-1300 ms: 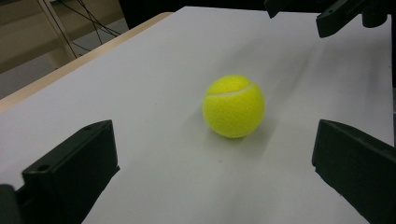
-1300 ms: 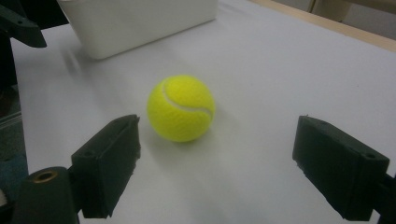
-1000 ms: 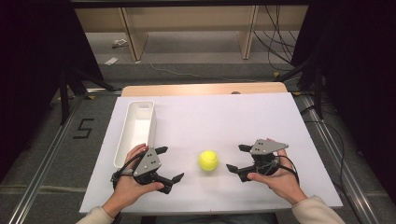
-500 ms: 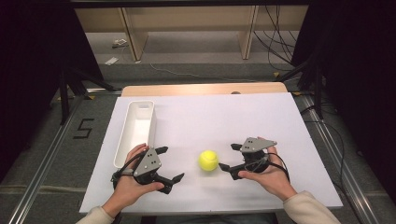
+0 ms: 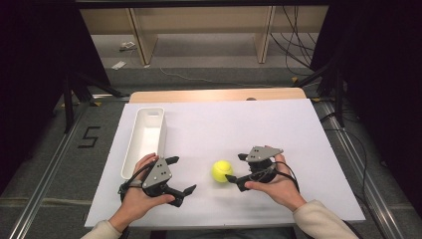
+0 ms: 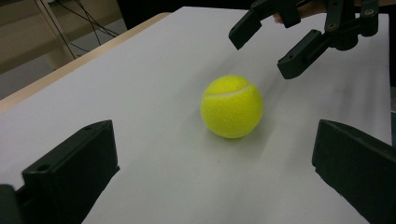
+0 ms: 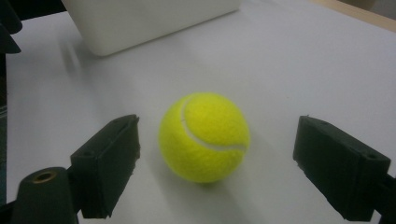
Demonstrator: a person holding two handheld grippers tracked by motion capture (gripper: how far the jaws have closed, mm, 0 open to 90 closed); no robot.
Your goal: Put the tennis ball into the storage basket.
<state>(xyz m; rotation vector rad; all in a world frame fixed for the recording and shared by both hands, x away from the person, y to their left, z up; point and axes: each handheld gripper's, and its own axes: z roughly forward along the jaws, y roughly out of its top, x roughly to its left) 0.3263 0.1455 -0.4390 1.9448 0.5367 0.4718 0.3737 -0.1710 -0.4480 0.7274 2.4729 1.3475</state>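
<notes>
A yellow tennis ball [image 5: 222,170] rests on the white table [image 5: 278,124] near its front edge. My right gripper [image 5: 235,167] is open just right of the ball, one jaw on each side of its near part. In the right gripper view the ball [image 7: 204,136] sits between the spread jaws of the right gripper [image 7: 218,135], apart from both. My left gripper [image 5: 181,175] is open and empty, a short way left of the ball. The left gripper view has the ball [image 6: 231,106] ahead of the left gripper [image 6: 212,140], with the right gripper [image 6: 261,53] beyond it.
A long white tray [image 5: 144,142] lies on the table's left side, just behind my left hand; its end wall [image 7: 154,18] fills the top of the right gripper view. A wooden strip edges the table's far side, and shelving legs stand on the floor beyond.
My right gripper has slid left to the ball, which now sits between its open jaws. The left gripper and the ball have stayed in place.
</notes>
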